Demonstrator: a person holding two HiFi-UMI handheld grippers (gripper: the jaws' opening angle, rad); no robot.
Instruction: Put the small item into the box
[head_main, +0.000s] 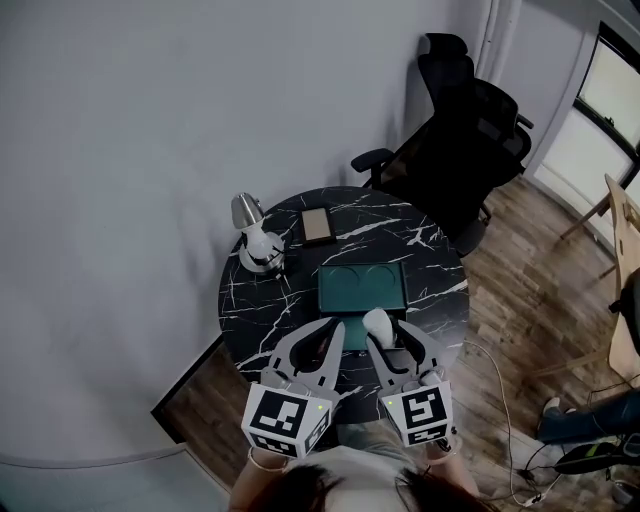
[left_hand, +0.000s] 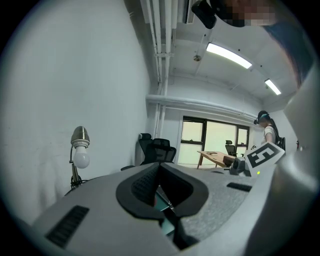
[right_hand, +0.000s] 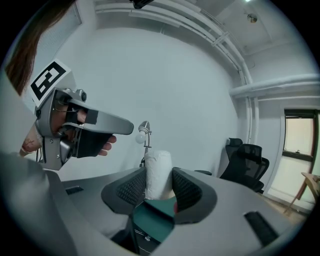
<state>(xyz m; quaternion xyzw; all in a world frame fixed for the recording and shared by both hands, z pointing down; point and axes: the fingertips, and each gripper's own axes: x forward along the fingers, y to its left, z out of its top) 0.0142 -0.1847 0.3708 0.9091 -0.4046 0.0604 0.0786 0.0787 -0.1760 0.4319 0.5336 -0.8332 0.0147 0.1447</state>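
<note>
White roll (right_hand: 158, 170), one, in right claw (right_hand: 159, 187); one green box (head_main: 361, 287).

table (head_main: 262, 302) is showing a glossy black marble finish with white veins. box (head_main: 361, 287) is presenting a matt green surface. small item (right_hand: 158, 172) is looking like rough white paper. lamp (head_main: 247, 209) is gleaming as polished metal.

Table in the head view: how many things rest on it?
3: the lamp at its left edge, a small brown tray at the far side, the green box in the middle. The near edge is partly hidden.
</note>
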